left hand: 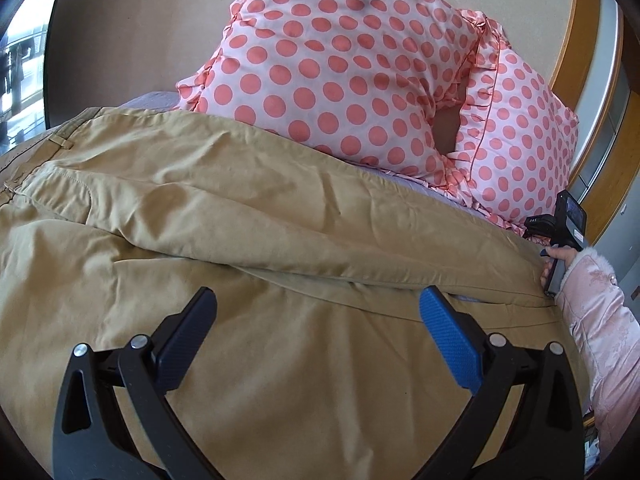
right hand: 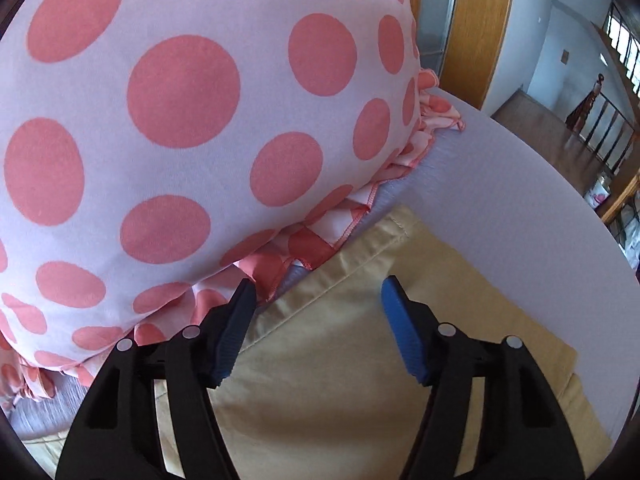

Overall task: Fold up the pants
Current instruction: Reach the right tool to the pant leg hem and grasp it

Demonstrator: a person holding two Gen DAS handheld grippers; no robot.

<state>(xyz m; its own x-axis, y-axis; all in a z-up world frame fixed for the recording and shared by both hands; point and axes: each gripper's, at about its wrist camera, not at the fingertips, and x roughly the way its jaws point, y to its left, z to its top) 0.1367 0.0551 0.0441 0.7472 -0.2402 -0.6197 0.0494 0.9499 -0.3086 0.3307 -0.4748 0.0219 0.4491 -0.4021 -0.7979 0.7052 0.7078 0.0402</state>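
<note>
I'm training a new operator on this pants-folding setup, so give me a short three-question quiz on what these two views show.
1. True or false: the left claw is shut on the khaki pants.
2. Multiple choice: what lies just beyond the pants? A) a striped blanket B) polka-dot pillows C) a laundry basket
3. Fill in: the right claw hangs open over the pants' ____ end, by the stitched hem.

Key: 1 false, both claws are open and hold nothing; 2 B; 3 leg (cuff).
</note>
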